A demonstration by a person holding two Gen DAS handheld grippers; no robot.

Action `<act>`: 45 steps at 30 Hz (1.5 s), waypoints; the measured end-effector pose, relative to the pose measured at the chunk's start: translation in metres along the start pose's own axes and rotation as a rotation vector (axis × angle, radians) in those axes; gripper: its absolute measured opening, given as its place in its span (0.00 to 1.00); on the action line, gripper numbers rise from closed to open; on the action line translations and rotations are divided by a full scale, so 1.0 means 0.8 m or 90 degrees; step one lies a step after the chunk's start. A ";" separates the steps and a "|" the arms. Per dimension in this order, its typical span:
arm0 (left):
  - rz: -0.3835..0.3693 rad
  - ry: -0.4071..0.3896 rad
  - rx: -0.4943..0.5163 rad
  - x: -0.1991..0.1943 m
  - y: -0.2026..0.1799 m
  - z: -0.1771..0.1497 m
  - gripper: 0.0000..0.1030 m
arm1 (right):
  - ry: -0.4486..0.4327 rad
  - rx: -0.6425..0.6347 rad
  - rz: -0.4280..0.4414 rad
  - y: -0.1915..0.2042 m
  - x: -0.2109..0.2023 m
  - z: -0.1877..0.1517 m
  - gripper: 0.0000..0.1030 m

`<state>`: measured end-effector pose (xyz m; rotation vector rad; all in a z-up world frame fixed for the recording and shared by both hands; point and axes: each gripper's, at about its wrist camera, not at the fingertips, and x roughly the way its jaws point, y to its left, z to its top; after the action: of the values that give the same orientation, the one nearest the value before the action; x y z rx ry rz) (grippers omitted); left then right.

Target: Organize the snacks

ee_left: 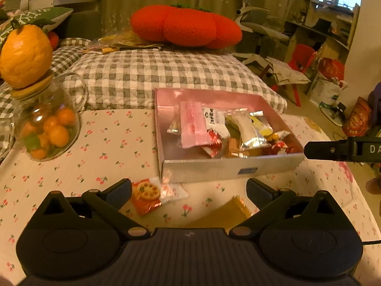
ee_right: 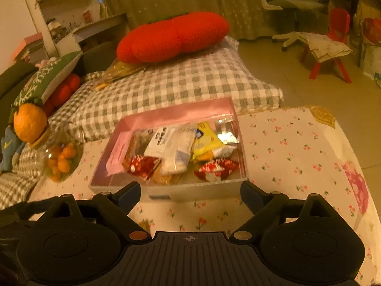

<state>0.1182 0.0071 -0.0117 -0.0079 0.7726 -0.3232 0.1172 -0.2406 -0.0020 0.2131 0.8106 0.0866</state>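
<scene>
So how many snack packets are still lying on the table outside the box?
3 that I can see: an orange cracker packet, a white-and-red one touching it, and a golden one nearer the camera. The left tongs may hide more.

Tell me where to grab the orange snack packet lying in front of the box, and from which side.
Take the orange snack packet across its short width at the middle, coming down from above with the open left gripper. It lies flat on the tablecloth, its right edge touching a white packet, so avoid that side.
</scene>
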 end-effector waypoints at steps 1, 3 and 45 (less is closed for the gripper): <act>0.002 0.003 0.003 -0.002 0.000 -0.002 0.99 | 0.001 -0.003 -0.002 0.001 -0.001 -0.004 0.91; 0.004 0.006 0.012 -0.007 0.001 -0.009 0.99 | 0.000 -0.006 -0.006 0.001 -0.004 -0.012 0.93; -0.101 0.040 0.268 0.075 0.072 -0.020 0.77 | 0.040 -0.246 0.070 0.085 0.042 -0.108 0.94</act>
<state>0.1636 0.0459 -0.0714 0.3404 0.7549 -0.6348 0.0781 -0.1556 -0.0687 -0.1110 0.8288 0.3507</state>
